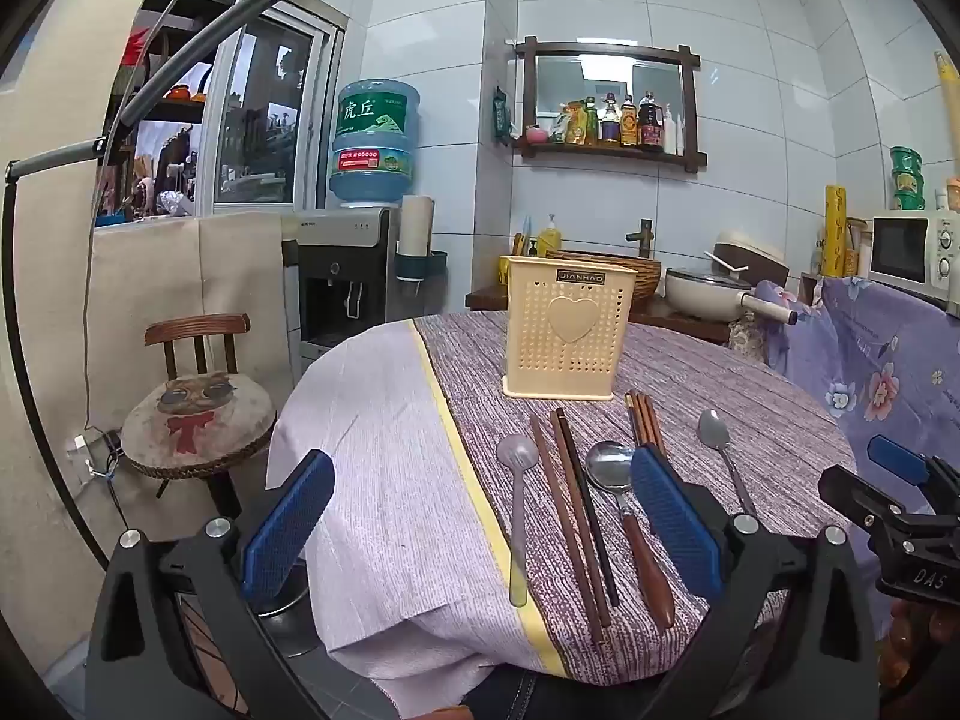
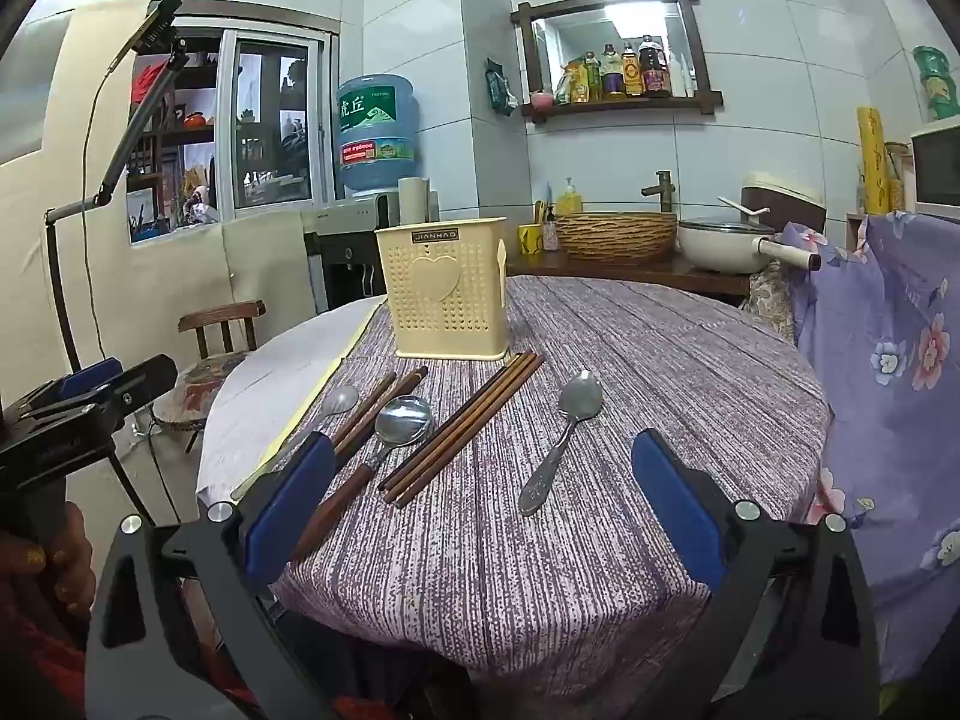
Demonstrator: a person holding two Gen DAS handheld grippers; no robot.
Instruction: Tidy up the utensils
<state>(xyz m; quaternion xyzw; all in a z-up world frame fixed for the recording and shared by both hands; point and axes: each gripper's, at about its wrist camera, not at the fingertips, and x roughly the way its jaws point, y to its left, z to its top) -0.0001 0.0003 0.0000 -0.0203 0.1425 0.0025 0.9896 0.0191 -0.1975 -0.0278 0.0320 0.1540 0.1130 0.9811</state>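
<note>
Both the left claw (image 1: 480, 531) and right claw (image 2: 483, 507) gape empty; the steel spoon (image 2: 564, 438) right of the cutlery holder (image 2: 444, 288) looks slick, so pinch its flat handle.

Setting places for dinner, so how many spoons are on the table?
3: a pale spoon by the yellow stripe, a wood-handled spoon between the chopstick groups, and a metal spoon farthest right. None seems hidden.

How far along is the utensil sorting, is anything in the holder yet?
Done: nothing that shows. No handle sticks up from the holder. In hand: nothing; the left claw and right claw are both open and empty. Left: all of it. Three spoons, clear, wooden-handled and steel, plus two sets of chopsticks, lie on the table.
</note>
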